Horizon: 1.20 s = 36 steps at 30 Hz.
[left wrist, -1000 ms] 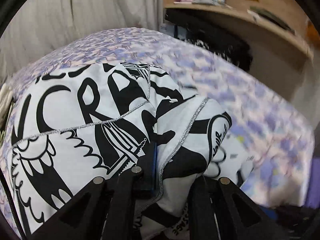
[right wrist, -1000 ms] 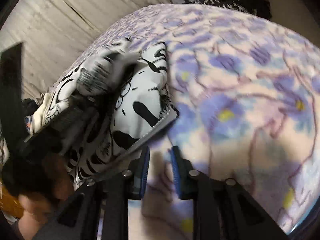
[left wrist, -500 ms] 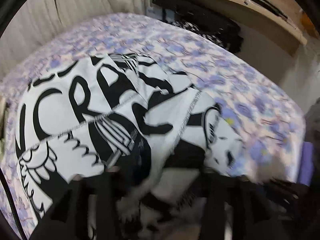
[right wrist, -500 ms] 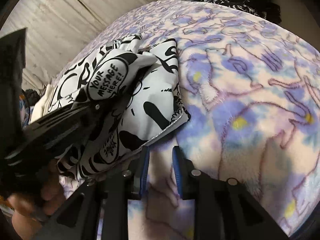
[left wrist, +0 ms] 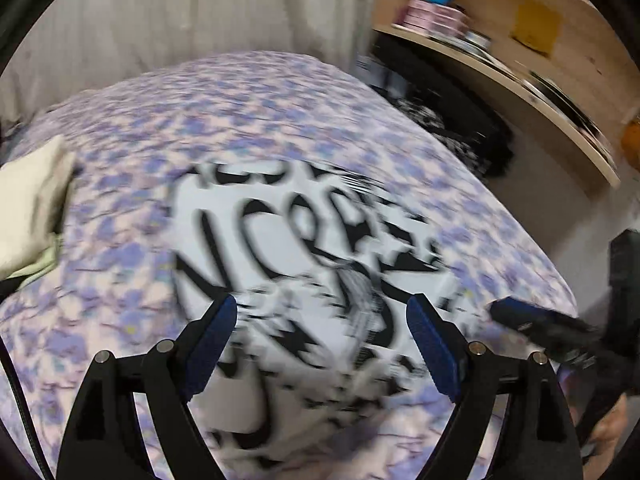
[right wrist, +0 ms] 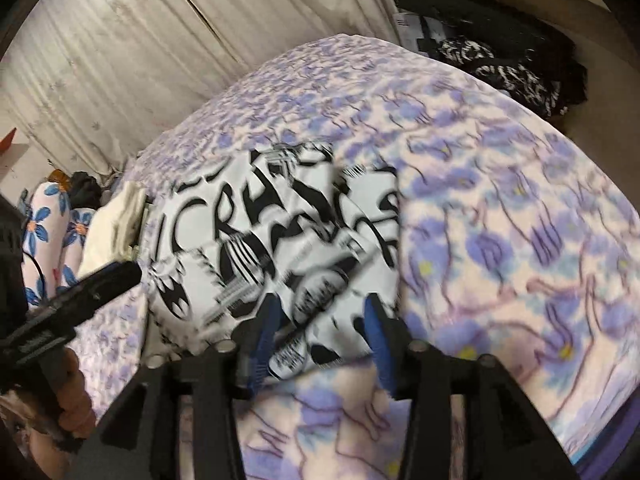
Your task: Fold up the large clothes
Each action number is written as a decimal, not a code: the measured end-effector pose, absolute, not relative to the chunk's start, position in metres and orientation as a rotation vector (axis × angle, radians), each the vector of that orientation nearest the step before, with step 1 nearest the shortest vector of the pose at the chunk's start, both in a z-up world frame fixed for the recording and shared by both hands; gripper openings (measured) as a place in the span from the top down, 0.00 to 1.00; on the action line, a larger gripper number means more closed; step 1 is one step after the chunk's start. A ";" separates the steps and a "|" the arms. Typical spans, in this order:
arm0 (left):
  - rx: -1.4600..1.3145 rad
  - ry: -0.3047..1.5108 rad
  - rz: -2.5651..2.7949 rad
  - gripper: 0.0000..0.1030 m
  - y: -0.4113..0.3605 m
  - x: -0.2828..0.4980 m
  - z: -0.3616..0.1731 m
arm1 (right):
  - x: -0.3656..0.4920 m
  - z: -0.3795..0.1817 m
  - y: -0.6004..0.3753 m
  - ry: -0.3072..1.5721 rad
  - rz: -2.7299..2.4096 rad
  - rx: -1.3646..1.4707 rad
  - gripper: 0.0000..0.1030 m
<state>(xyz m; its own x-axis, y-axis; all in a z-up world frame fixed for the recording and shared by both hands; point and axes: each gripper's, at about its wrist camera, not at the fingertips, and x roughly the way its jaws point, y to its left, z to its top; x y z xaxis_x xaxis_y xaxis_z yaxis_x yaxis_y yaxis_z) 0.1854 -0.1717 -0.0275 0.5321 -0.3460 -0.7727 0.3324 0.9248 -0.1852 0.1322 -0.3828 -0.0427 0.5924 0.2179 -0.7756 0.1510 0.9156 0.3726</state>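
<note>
A white garment with bold black print [left wrist: 304, 264] lies folded into a compact bundle on the purple-flowered bedspread [left wrist: 132, 304]. It also shows in the right wrist view [right wrist: 280, 248]. My left gripper [left wrist: 320, 320] is open and empty, raised above the garment's near edge. My right gripper [right wrist: 320, 320] is open and empty, just over the garment's near right corner. The right gripper's tip also shows in the left wrist view [left wrist: 532, 320], and the left gripper shows in the right wrist view [right wrist: 92, 288]. Both views are blurred by motion.
A cream folded cloth [left wrist: 32, 204] lies on the bed to the garment's left. A curtain [right wrist: 120, 60] hangs behind the bed. A wooden shelf [left wrist: 500, 60] with small items stands at the right, with dark clothes [right wrist: 512, 60] piled below it.
My left gripper let go of the garment, opened wide and pulled back upward. My right gripper opened wider and moved over the garment's corner. The garment now lies folded on the bed.
</note>
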 end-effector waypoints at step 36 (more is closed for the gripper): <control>0.024 0.970 -0.388 0.47 -0.153 0.237 -0.100 | 0.190 -0.096 -0.403 1.086 0.127 0.273 0.88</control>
